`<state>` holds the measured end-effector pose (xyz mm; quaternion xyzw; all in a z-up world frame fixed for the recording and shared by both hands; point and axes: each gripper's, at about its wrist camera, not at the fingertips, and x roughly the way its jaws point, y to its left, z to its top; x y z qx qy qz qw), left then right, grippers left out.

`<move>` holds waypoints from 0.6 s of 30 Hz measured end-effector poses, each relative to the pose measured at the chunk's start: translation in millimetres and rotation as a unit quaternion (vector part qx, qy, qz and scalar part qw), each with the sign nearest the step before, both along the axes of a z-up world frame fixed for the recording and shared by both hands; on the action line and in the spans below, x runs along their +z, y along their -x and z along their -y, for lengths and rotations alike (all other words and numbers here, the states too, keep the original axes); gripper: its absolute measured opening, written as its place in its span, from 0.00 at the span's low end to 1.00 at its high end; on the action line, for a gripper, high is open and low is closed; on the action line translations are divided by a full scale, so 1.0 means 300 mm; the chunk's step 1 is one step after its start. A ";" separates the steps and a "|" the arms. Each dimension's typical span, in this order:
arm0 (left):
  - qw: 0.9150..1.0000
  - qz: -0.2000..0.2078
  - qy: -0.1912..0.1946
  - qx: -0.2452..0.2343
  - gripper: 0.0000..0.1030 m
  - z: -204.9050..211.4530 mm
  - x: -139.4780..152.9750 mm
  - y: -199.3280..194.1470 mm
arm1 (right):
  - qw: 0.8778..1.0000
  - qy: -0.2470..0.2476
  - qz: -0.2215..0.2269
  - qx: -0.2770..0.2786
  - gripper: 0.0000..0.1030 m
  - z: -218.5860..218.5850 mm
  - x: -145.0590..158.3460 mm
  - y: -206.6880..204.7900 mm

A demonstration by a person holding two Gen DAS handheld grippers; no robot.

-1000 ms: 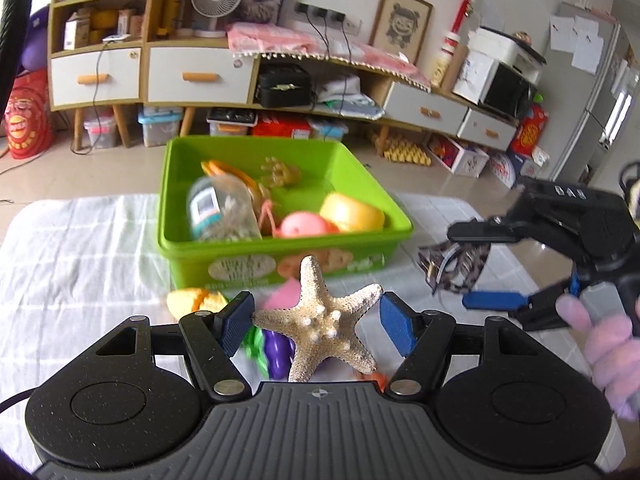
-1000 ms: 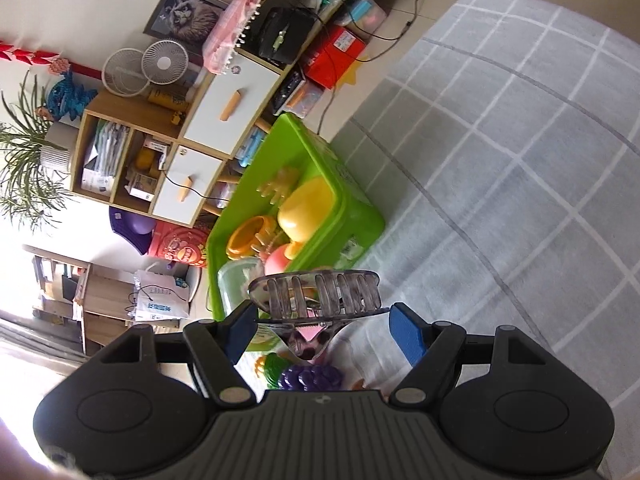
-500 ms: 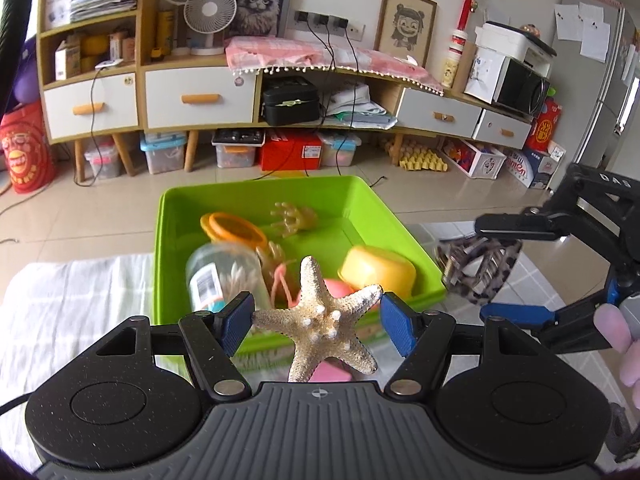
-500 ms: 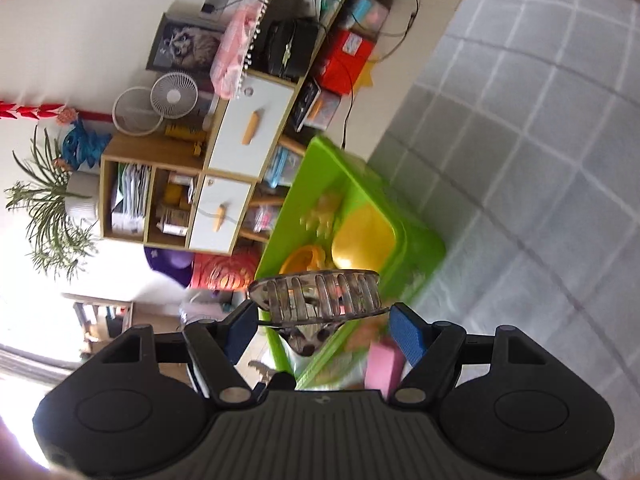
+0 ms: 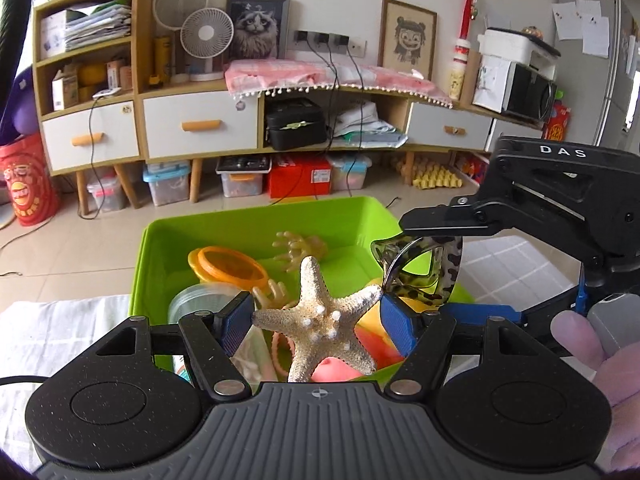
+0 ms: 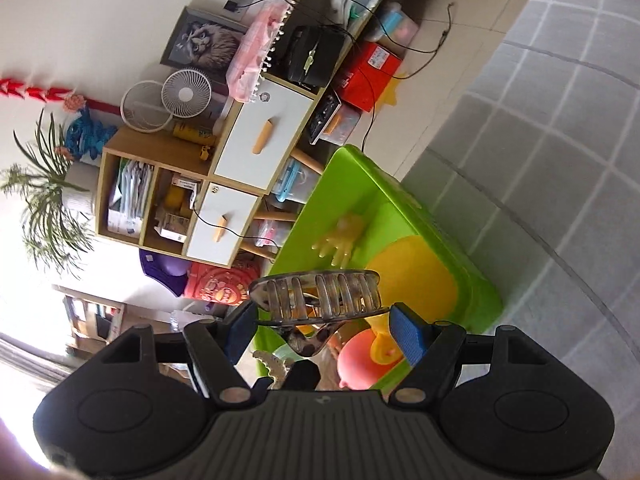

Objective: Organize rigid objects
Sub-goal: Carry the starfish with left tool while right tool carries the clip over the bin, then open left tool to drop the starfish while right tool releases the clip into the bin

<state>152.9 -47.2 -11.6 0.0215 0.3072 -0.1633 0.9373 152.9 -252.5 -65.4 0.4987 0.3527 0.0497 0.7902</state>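
Green bin (image 5: 248, 224) below; left jaws clamp starfish (image 5: 320, 320), right jaws hair claw (image 6: 316, 296).

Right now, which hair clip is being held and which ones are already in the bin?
The leopard-print clip is held in the right gripper above the green bin. The two beige claw clips lie inside the bin, ungripped.
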 end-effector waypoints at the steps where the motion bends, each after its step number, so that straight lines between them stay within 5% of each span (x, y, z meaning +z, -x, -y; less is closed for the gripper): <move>1: 1.000 0.000 -0.002 0.004 0.70 0.000 -0.002 -0.001 | 1.000 0.008 0.001 0.000 0.45 -0.008 -0.006 -0.004; 6: 1.000 -0.007 0.006 0.014 0.72 -0.015 -0.007 -0.010 | 1.000 0.025 0.018 0.005 0.46 -0.024 -0.002 -0.007; 9: 0.999 -0.004 0.021 0.024 0.86 -0.034 -0.008 -0.004 | 0.999 0.021 0.021 0.014 0.57 -0.024 -0.003 -0.009; 18: 0.999 -0.018 0.037 0.033 0.87 -0.062 -0.003 0.007 | 0.999 0.017 0.027 0.011 0.61 -0.004 0.012 0.009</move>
